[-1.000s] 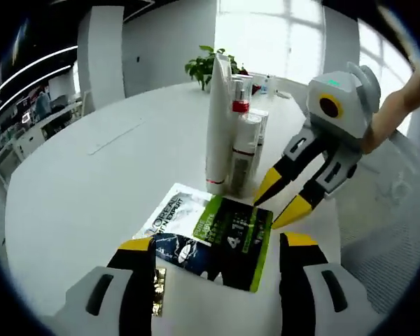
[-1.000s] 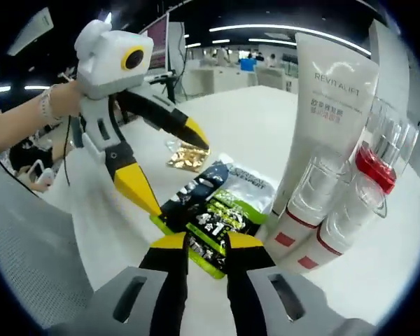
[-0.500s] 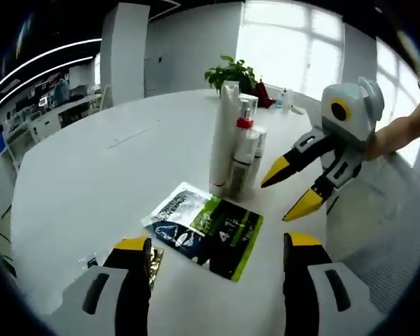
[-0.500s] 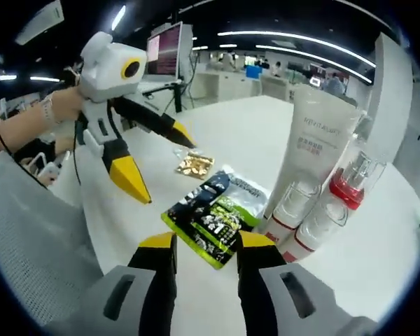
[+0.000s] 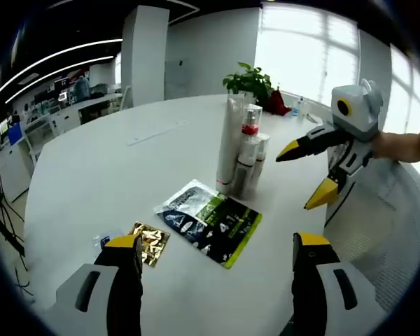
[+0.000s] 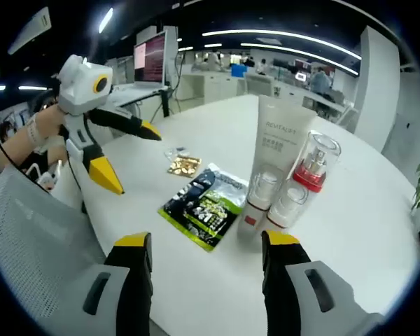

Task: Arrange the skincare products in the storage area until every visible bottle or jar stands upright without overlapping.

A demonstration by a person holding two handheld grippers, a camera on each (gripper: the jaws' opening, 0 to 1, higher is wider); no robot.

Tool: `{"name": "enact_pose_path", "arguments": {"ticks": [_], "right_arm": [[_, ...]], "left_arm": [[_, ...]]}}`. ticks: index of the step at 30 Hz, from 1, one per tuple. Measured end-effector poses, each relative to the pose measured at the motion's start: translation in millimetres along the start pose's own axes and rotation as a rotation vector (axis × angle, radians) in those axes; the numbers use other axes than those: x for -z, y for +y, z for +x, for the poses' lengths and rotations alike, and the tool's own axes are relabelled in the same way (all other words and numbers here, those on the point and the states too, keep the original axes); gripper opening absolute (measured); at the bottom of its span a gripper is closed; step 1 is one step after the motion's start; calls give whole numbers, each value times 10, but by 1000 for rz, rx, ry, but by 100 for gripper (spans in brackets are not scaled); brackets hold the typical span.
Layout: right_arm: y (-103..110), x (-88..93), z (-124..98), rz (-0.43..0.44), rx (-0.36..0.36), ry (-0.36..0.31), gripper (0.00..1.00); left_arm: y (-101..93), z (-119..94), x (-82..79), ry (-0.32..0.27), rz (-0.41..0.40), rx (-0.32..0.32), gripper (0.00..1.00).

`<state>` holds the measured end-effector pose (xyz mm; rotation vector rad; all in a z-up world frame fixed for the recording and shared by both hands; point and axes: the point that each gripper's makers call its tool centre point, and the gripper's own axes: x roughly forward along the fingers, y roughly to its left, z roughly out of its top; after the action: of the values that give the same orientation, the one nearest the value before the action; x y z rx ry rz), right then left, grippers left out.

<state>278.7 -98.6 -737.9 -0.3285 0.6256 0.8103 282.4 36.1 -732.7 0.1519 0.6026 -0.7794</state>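
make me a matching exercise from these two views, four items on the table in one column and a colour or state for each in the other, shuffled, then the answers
Column one:
1. white tube
2. pump bottle
3. face mask packets
4. gold sachet

Column two:
A. lying flat, black and green
B. red collar, clear cap
C. small and shiny, lying near the table edge
D. tallest, standing on its cap

Pairs: 1-D, 2-B, 3-A, 4-C

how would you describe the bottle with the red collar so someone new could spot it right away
On the round white table, find the tight cluster of upright skincare containers beside the flat sachets. The tallest is a white tube; right next to it stands the bottle with the red collar. No neighbour has that red band under a clear cap.
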Motion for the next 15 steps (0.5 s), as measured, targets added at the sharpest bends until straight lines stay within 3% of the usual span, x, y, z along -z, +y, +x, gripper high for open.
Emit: {"name": "enact_pose_path", "arguments": {"ticks": [5,15], "right_arm": [[-70,-20,-55,8,26,-7,72],[-155,68,-74,14,61,11,90]], "left_arm": [[-53,-70,79,-2,-12,0,87],[-132,-155,202,33,-31,-27,97]]}}
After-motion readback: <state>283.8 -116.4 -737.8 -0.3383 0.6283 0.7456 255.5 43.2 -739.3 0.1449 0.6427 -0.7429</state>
